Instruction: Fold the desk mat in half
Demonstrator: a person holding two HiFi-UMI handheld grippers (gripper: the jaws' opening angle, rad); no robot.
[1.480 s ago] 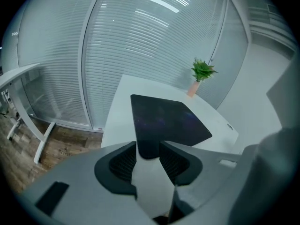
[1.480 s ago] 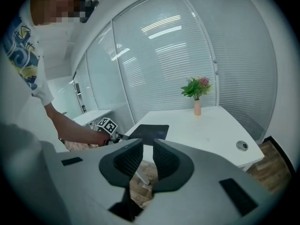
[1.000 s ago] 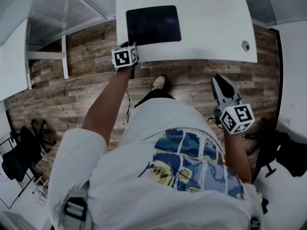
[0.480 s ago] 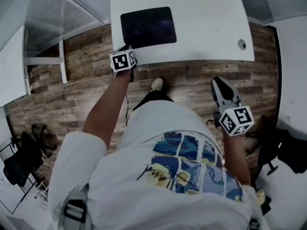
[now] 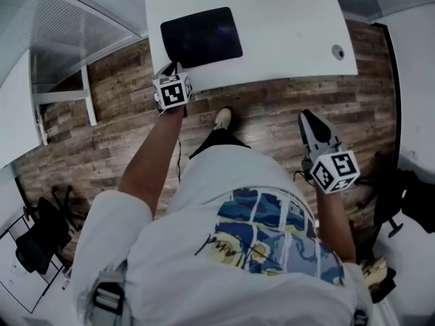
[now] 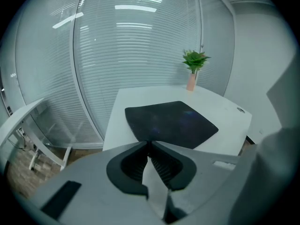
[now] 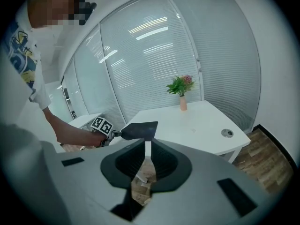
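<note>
The black desk mat lies flat on the left part of the white desk. My left gripper is at the mat's near left corner, at the desk's front edge. In the left gripper view its jaws are closing, and the tips of the left gripper meet on the corner of the mat. My right gripper hangs low over the wooden floor at my right side, well short of the desk. There its tips are together with nothing held, as the right gripper view shows of the right gripper.
A potted plant stands at the desk's far edge. A round cable grommet sits in the desk's right part. Another white table is at the left, with a black office chair behind me. A glass wall with blinds runs beyond the desk.
The left gripper stays at the mat's near left corner while the head view shifts a little. The right gripper has not moved.
</note>
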